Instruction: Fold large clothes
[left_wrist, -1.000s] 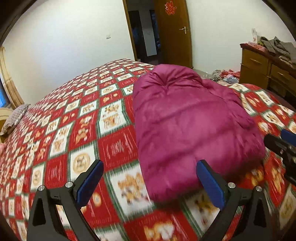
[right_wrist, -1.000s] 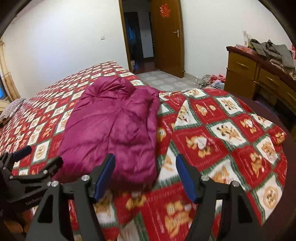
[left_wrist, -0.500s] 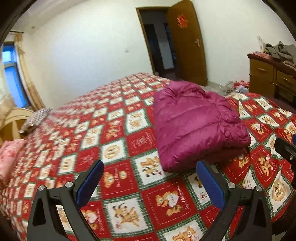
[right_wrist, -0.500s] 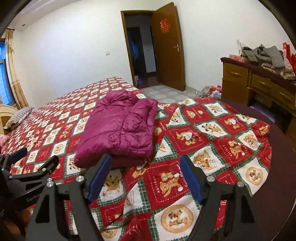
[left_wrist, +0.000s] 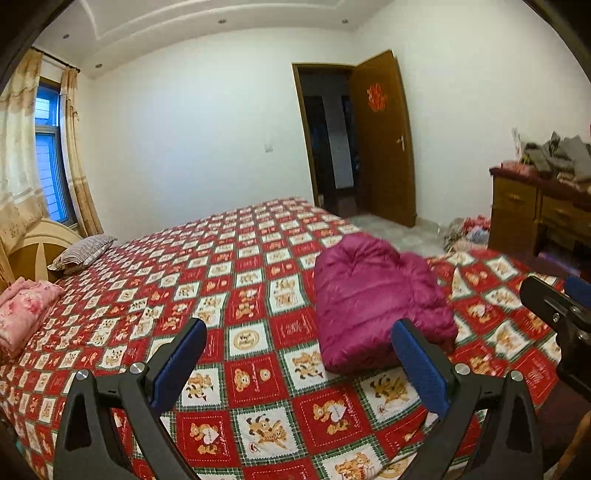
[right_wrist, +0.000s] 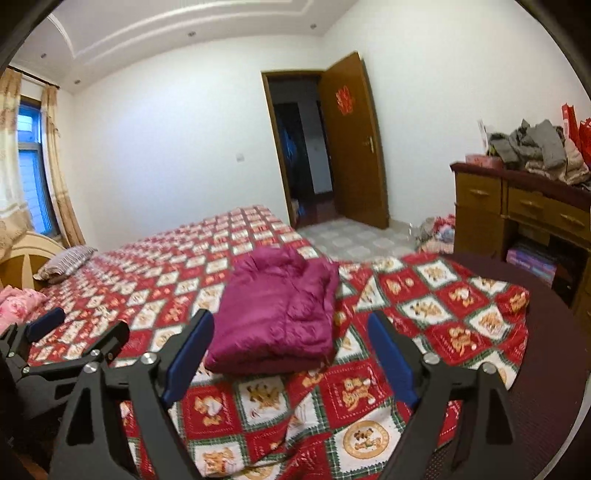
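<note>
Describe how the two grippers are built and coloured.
The left gripper and right gripper look identical: black angular frames with triangular cut-outs, silver round bolt heads at the joints, and two flat fingers faced with blue textured pads. No cables or sleeves show.

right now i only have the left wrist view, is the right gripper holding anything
observer: no, the right gripper is open and empty; the magenta down jacket lies folded on the bed beyond its fingers.
operator: my finger hides the jacket's near edge, is it tidy
observer: yes, the near edge shows stacked layers with nothing hanging loose.
operator: bedspread flat in front of it
observer: not quite, the bedspread has a rucked ridge running toward the camera just below the jacket.
</note>
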